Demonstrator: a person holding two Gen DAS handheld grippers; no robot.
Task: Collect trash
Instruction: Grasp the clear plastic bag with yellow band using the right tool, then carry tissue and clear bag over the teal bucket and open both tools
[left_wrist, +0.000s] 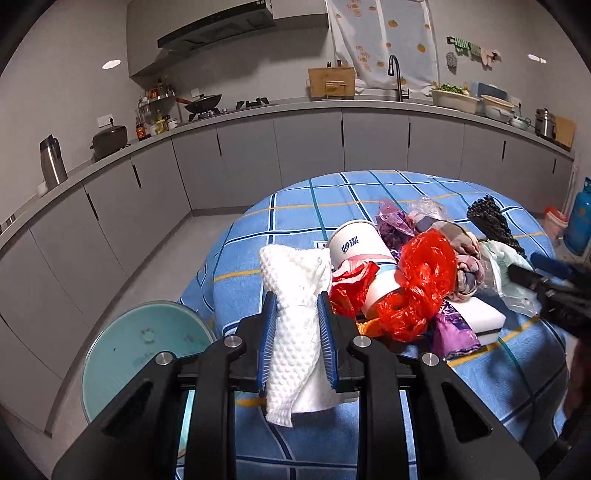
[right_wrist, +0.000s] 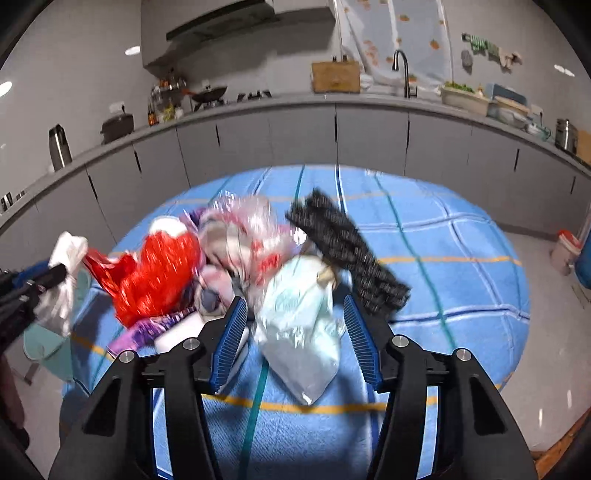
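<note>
The round counter (left_wrist: 258, 236), under its blue checked cloth, carries the trash heap (left_wrist: 413, 273) at its middle, and a pale green bin (left_wrist: 140, 354) waits on the floor just beside its edge. The left gripper (left_wrist: 297, 334) has its jaws clenched on a white paper towel (left_wrist: 295, 295), lifted clear; it should probably carry that over the bin before letting go. The right gripper (right_wrist: 297, 328) has jaws apart around a pale crumpled bag (right_wrist: 299, 314), not yet pinching; it should close fully before lifting.
</note>
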